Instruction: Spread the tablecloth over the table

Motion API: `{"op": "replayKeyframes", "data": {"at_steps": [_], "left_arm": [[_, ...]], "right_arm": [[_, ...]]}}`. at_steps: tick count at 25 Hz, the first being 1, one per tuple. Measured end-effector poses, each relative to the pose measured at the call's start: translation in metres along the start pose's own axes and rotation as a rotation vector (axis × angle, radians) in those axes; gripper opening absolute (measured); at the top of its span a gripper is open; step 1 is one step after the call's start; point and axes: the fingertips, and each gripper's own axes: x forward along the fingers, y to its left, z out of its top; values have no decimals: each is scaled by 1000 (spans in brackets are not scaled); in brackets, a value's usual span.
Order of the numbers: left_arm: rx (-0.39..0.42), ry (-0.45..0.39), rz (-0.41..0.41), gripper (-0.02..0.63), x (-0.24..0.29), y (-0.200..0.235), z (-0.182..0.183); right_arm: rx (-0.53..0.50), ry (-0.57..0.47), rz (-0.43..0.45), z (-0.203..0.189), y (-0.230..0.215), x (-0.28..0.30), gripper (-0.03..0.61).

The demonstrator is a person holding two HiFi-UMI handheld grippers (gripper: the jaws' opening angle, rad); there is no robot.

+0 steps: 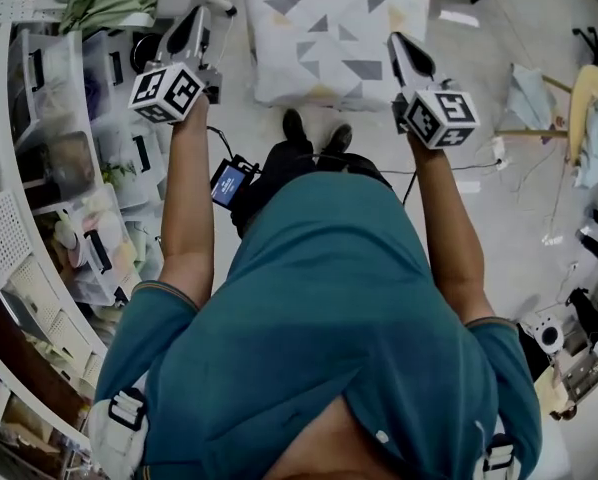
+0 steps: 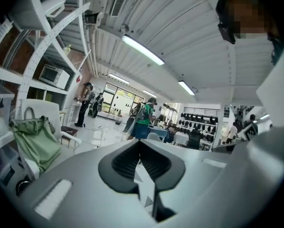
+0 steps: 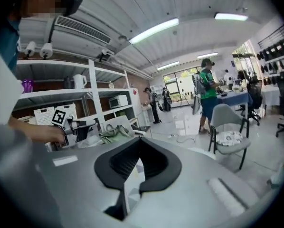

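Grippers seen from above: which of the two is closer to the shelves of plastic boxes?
The left gripper, which is right beside the shelves. The right gripper is farther out, over the floor. Both are shut on the tablecloth.

tablecloth (image 1: 334, 28): white, grey and pale-yellow triangles | shirt (image 1: 349, 298): teal | bag (image 2: 35, 141): pale green | shoes (image 1: 294, 128): black

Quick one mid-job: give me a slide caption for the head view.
Left gripper and right gripper, both shut on the triangle-patterned tablecloth, hold it up in front of the teal-shirted person.
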Motion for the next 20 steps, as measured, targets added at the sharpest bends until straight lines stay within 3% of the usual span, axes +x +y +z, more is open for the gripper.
{"op": "replayKeyframes", "data": {"at_steps": [4, 9, 14, 20], "left_arm": [[51, -49, -85, -3, -3, -32, 39], [156, -84, -188, -2, -13, -77, 81], [216, -109, -281, -2, -22, -113, 108], [277, -110, -365, -2, -31, -145, 122]], "right_arm": [[-129, -61, 75, 62, 38, -6, 9], [-185, -148, 145, 126, 78, -27, 9], [-270, -118, 182, 152, 101, -41, 8], [-302, -136, 191, 170, 117, -56, 8]]}}
